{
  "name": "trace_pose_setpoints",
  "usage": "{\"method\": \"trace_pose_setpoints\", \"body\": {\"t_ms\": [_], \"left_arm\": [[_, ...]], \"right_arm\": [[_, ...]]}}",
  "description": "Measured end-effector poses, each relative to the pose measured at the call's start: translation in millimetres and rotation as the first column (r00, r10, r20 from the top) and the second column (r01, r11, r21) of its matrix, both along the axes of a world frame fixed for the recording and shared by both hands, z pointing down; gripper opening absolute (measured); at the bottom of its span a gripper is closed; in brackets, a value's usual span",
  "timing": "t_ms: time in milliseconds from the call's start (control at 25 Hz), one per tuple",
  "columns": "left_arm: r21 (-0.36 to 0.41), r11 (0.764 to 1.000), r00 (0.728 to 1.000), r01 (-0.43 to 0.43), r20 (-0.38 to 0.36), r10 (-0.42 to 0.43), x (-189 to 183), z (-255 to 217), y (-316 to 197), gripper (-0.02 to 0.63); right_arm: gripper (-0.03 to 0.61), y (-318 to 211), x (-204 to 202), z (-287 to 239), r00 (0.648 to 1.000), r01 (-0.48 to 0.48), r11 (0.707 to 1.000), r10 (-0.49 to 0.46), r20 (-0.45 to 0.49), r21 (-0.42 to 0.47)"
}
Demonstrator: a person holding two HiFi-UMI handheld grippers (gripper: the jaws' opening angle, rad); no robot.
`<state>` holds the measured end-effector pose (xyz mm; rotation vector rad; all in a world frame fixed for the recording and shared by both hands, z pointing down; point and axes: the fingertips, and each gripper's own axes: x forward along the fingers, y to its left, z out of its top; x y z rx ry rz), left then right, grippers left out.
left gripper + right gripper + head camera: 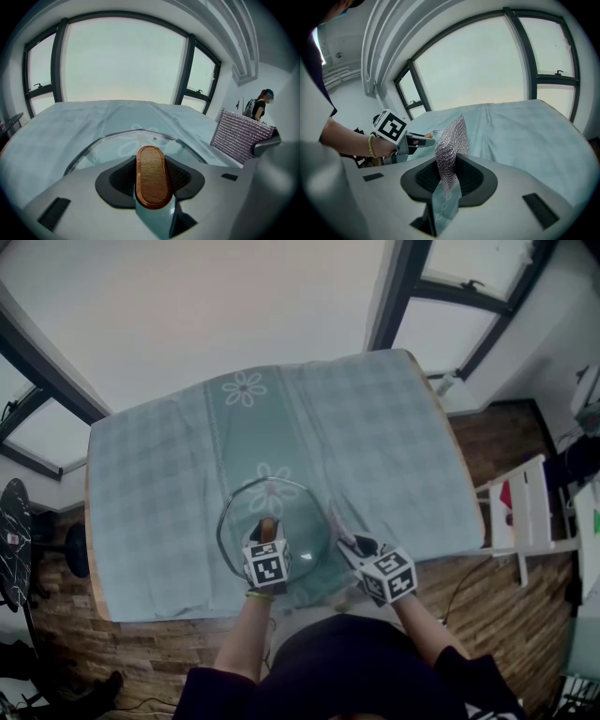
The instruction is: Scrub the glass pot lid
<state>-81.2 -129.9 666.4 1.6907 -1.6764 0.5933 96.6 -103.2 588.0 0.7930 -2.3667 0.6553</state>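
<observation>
We are clenching our left gripper's fingers on the one glass lid's single wooden handle. Our right gripper, at its three o'clock, is grasping one mesh scrubber.

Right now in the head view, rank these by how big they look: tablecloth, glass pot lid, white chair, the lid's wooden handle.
1. tablecloth, by far largest.
2-3. glass pot lid and white chair: look about alike; the chair stands lower, farther from the camera, so I won't rank them.
4. wooden handle, smallest.
</observation>
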Motion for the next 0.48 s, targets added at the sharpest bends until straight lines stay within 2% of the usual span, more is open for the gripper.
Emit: {"method": "trace_pose_setpoints", "body": {"t_ms": [240, 480], "left_arm": [[0.035, 0.999, 0.997, -0.024, -0.078, 0.027, 4.5, -13.9, 2.1, 0.169], [0.109, 0.994, 0.973, -0.021, -0.228, 0.045, 10.5, -39.7, 0.7, 0.169]], "right_arm": [[0.083, -14.0, 12.7, -3.0, 0.999, -0.044, 0.999, 0.044, 0.007, 0.012], [0.083, -28.5, 21.9, -7.6, 0.997, -0.076, 0.997, 0.076, 0.011, 0.028]]}}
